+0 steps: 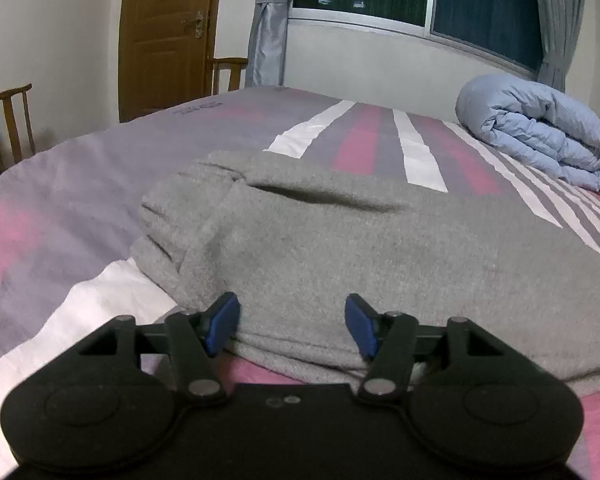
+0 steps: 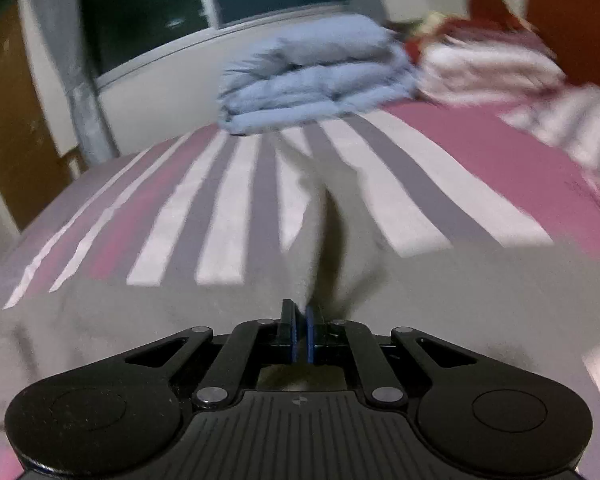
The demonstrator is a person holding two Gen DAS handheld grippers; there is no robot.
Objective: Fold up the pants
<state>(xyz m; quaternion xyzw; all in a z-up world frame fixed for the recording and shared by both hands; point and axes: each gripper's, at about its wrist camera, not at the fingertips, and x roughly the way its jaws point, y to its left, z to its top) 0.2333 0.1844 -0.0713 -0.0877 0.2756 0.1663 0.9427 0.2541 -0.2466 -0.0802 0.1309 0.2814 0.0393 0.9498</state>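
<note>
step: mid-fold, one gripper has hold of the fabric, the other is lining up
pants [image 1: 340, 248]: grey fleece, lying across the near edge of the bed [image 1: 80, 184], waistband bunched toward its left side; a ridge of cloth rises in the right wrist view
left gripper [image 1: 292, 322]: fingers apart, straddling the near folded edge of the pants, not pinching yet
right gripper [image 2: 299, 334]: pads together, seemingly clamped on a pinch of pants, cloth tented up ahead of it; view is blurred
next move (judgement): left needs to close on the near edge, then both carry the cloth across evenly, keeping layers aligned
background: blue quilt [image 1: 536, 132] folded at the far right corner
</note>
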